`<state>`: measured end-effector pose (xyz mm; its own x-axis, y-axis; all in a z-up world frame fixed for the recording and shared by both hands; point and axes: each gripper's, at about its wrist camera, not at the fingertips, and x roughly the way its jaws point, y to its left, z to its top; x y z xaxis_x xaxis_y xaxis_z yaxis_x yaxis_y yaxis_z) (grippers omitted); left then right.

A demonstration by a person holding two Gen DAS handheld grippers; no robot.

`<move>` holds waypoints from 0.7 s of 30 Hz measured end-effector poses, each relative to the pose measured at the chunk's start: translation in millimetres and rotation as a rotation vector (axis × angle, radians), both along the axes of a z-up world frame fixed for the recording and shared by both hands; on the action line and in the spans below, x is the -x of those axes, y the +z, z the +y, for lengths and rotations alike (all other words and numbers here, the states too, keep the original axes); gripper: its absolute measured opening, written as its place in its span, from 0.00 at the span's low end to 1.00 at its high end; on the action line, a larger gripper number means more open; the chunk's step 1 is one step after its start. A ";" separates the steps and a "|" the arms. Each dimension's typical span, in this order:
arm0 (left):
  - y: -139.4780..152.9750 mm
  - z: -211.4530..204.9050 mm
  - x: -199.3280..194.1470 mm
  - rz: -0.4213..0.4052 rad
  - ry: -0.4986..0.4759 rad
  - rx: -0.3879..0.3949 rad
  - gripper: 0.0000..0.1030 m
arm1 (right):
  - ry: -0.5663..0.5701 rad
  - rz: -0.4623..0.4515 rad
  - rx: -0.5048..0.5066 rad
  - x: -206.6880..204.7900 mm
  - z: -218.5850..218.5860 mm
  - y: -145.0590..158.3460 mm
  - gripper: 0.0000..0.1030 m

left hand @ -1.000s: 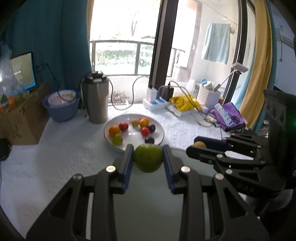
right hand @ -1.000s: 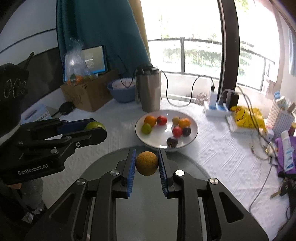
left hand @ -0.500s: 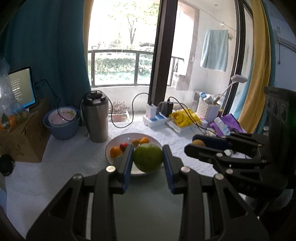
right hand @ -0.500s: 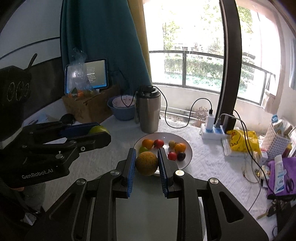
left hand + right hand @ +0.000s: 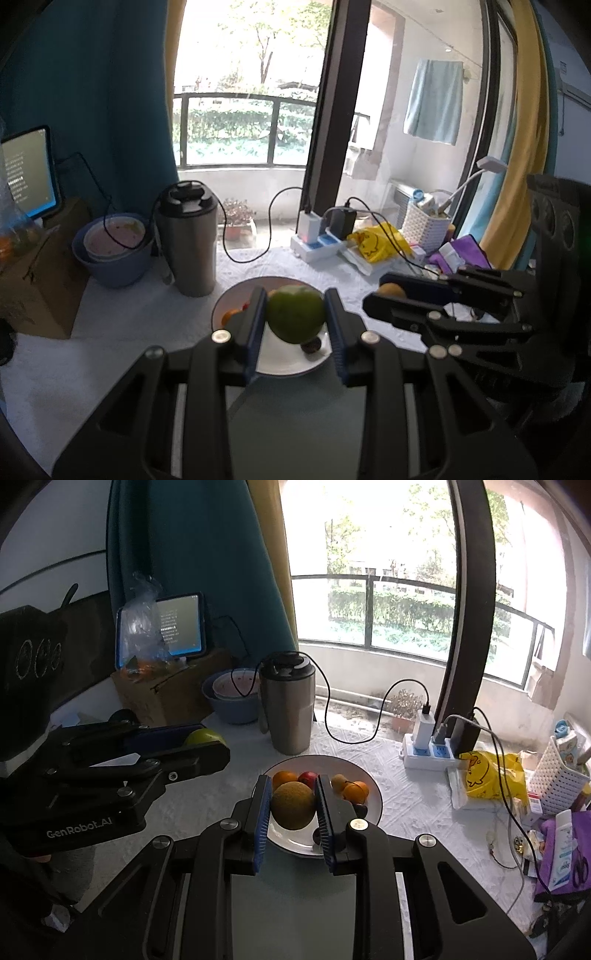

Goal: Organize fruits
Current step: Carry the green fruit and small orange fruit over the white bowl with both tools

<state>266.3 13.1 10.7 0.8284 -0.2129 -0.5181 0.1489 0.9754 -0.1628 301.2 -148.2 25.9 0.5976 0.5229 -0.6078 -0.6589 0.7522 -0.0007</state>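
Left wrist view: left gripper (image 5: 295, 321) clamps a green apple (image 5: 295, 318), held above the white plate (image 5: 284, 363) of small fruit. Right wrist view: right gripper (image 5: 291, 805) grips a tan round fruit (image 5: 293, 805) over the same plate. Judged step: carrying both; next calls for a free landing spot.
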 end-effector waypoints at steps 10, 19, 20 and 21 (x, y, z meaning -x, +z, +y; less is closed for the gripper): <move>-25.7 7.9 -29.5 0.051 -0.005 0.026 0.32 | -0.005 0.057 0.027 -27.6 11.0 -25.7 0.25; -51.8 13.6 -59.2 0.102 -0.006 0.017 0.32 | -0.038 0.105 0.038 -57.0 7.1 -47.1 0.25; -54.3 14.1 -62.3 0.106 -0.006 0.018 0.32 | -0.041 0.113 0.040 -60.8 6.8 -50.7 0.25; -57.4 14.8 -65.8 0.113 -0.006 0.020 0.32 | -0.043 0.118 0.042 -63.9 6.5 -53.4 0.25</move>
<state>332.1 27.9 -46.7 0.7639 -0.2292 -0.6033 0.1347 0.9708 -0.1984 365.1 -141.7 -27.5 0.5416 0.4713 -0.6961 -0.6236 0.7805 0.0433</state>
